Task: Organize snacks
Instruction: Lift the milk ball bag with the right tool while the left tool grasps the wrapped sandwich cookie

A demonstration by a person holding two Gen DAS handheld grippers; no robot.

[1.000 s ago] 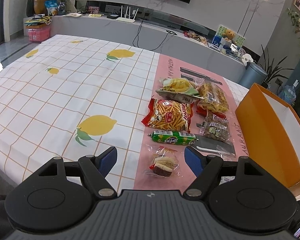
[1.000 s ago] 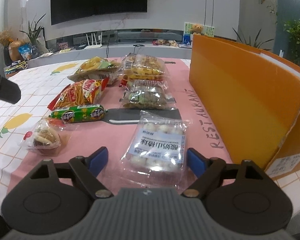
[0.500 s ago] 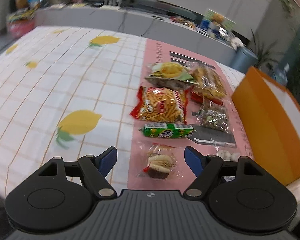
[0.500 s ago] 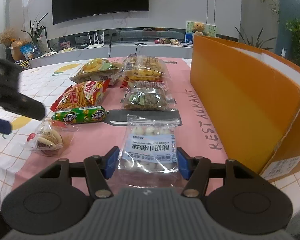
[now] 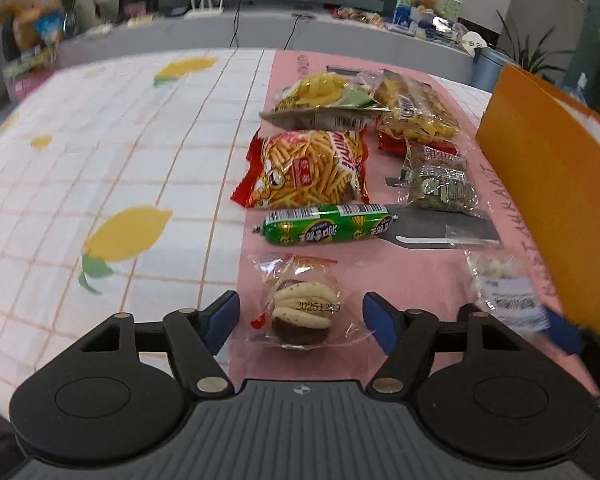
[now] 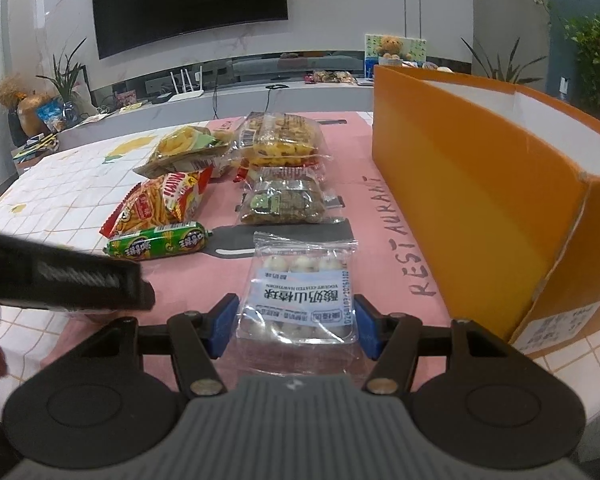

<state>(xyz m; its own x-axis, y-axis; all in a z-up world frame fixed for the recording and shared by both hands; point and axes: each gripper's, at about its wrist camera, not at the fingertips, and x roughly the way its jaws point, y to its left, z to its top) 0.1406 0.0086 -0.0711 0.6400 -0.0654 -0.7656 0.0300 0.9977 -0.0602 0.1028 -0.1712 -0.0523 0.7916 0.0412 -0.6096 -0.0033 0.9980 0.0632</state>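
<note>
The room is bright, with soft, even light, and shadows under the snacks are faint. In the left wrist view the far end of the table [image 5: 112,128] looks smeared and fuzzy, and so does the shelf behind it. The clear bag of white balls [image 5: 504,288] near the orange box [image 5: 548,200] is blurry too (its label cannot be read there). The right wrist view is sharper. Both views bend at the edges, with dark corners. The shiny wrappers show small white glints.
</note>
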